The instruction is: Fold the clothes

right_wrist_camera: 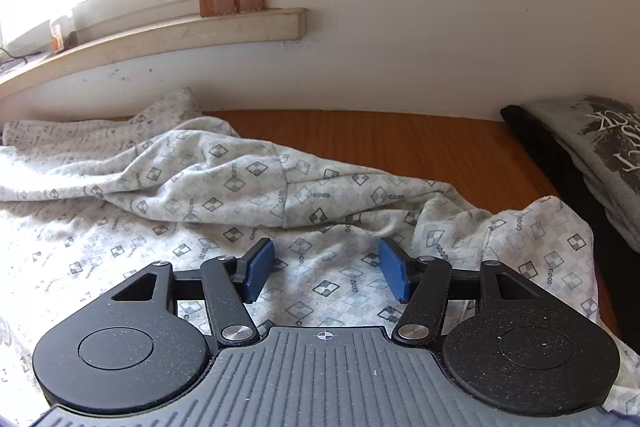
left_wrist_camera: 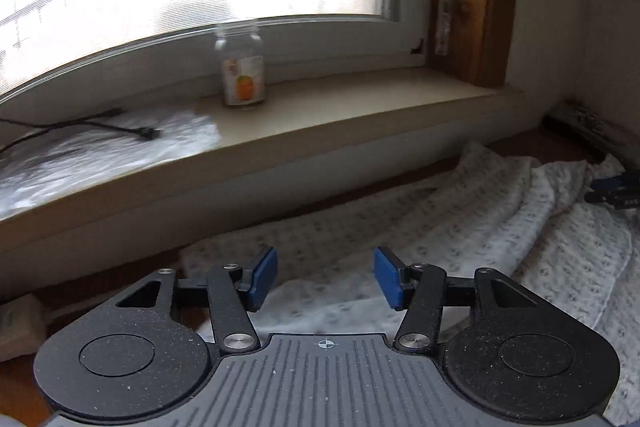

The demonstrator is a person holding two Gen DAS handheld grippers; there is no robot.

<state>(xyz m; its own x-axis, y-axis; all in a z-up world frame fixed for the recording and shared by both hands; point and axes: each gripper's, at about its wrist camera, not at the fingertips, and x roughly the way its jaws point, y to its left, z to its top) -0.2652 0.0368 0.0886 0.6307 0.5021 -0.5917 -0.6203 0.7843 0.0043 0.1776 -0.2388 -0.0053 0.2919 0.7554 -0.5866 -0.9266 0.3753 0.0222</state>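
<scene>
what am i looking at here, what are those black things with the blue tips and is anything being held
Each picture comes from a camera riding on a hand-held gripper that a person carries, looking out along its two blue-padded fingers. One view shows the left hand-held gripper, the other the right hand-held gripper. Both are open and hold nothing. Under them a patterned garment lies rumpled on a wooden table, waiting to be folded. A grey printed shirt lies folded at the right. A jar stands on the windowsill.

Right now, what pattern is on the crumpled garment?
Pale garment with small grey checkered diamonds; clearest in the right wrist view.
</scene>
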